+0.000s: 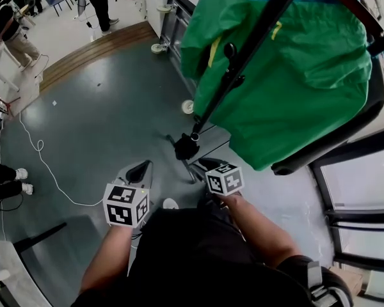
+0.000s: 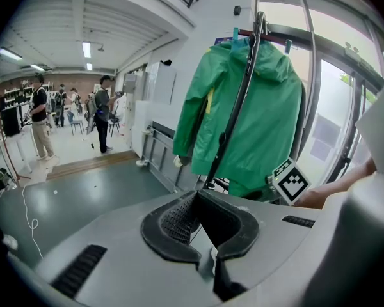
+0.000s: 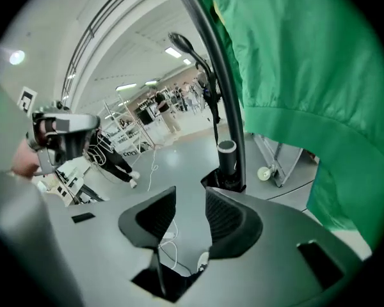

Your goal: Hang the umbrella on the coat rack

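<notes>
Umbrella (image 1: pixel 254 43) hangs on the rack (image 1: pixel 358 11), across the jacket (image 1: pixel 307 75). Right tool (image 3: pixel 191 197) is partly open and empty, left tool (image 2: pixel 195 197) pinched together. Open floor (image 1: pixel 102 107) left of the rack.

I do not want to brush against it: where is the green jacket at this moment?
In the head view the green jacket hangs at the upper right, just behind the slanted black pole, beyond the right gripper.

The black pole (image 1: pixel 241 62) crossing the green jacket (image 1: pixel 307 75) runs off the head view's upper edge, cutting off its top there, and whether it is umbrella or coat rack cannot be told.
</notes>
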Motion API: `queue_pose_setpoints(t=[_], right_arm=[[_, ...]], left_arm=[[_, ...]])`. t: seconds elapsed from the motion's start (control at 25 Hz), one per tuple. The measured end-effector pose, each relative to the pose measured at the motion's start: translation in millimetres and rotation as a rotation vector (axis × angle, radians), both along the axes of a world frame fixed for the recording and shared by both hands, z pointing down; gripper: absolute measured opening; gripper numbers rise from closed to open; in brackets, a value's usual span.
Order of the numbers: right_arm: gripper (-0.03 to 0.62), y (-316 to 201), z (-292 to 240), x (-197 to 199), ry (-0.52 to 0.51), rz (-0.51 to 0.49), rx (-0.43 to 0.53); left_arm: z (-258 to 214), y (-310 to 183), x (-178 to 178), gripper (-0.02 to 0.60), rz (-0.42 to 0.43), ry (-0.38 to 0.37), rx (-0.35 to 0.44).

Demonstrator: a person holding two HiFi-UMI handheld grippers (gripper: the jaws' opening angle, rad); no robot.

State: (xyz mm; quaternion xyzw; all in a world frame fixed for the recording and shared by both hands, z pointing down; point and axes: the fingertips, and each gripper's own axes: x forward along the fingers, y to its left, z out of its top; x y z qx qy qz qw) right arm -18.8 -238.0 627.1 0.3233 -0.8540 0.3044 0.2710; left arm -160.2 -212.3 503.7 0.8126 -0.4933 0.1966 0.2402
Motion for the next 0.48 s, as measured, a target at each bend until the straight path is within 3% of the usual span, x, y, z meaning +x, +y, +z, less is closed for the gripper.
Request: queue_pose_setpoints(t=[0.24, 0.48], right_arm=[[0.026, 12, -79, 5, -0.164, 0.027, 0.105], [0.011, 13, -130, 20, -0.212, 0.077, 0.219]], left_arm=[[-11, -7, 9, 0.015, 0.033, 0.020, 0.032], [-21, -10, 22, 0.015, 0.068, 0.034, 0.059]])
